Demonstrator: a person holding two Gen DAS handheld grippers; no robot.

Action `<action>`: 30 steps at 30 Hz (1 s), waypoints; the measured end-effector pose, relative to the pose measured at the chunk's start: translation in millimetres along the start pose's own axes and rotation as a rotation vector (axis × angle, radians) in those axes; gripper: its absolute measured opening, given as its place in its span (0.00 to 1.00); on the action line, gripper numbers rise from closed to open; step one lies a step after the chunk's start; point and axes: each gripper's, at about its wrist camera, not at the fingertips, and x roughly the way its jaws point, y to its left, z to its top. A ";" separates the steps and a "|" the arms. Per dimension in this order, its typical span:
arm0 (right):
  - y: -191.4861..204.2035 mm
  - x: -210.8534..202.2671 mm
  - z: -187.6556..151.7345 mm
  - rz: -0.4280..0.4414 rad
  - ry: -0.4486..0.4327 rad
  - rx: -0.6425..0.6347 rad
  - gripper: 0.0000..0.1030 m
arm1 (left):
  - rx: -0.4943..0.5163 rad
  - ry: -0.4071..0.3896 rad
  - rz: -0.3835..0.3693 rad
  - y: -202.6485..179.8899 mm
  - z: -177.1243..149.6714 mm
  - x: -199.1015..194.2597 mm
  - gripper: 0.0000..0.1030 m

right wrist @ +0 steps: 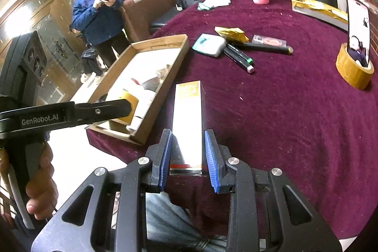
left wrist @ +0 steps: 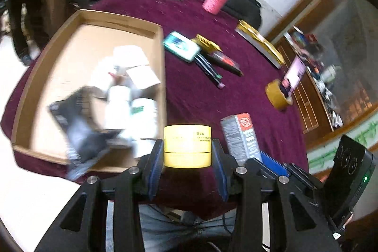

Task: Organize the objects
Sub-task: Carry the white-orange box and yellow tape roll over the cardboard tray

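The left gripper (left wrist: 187,152) grips a squat yellow roll of tape (left wrist: 187,145) between its blue-padded fingers (left wrist: 156,167), both pads pressed to the roll's sides. Seen from the right wrist, the roll hangs above the near corner of the shallow brown cardboard tray (right wrist: 163,110), which lies ahead and to the left of the right gripper (right wrist: 187,152) and already contains white bottles (left wrist: 132,110) and a dark packet (left wrist: 78,126), blurred in the left wrist view. The right gripper is clamped on a tall narrow gold-and-white carton (right wrist: 187,124), both blue pads flat against its sides, its far end pointing away over the maroon velvet tablecloth (right wrist: 283,122). Further ahead lie a teal-and-white box (right wrist: 209,44), pens (right wrist: 238,58) and a gold foil pouch (right wrist: 231,33); far right, a phone (right wrist: 358,30) stands propped in a tan tape roll (right wrist: 354,72).
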 end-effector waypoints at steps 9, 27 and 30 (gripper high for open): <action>36.6 13.4 5.6 0.053 0.030 -0.079 0.27 | -0.075 -0.057 0.045 38.3 15.7 -27.8 0.38; 40.4 78.9 83.8 0.097 0.060 -0.089 0.27 | -0.175 -0.026 0.136 99.7 78.5 2.9 0.38; 39.8 90.1 94.5 0.095 0.064 -0.090 0.27 | -0.188 -0.004 0.137 107.2 83.9 13.9 0.38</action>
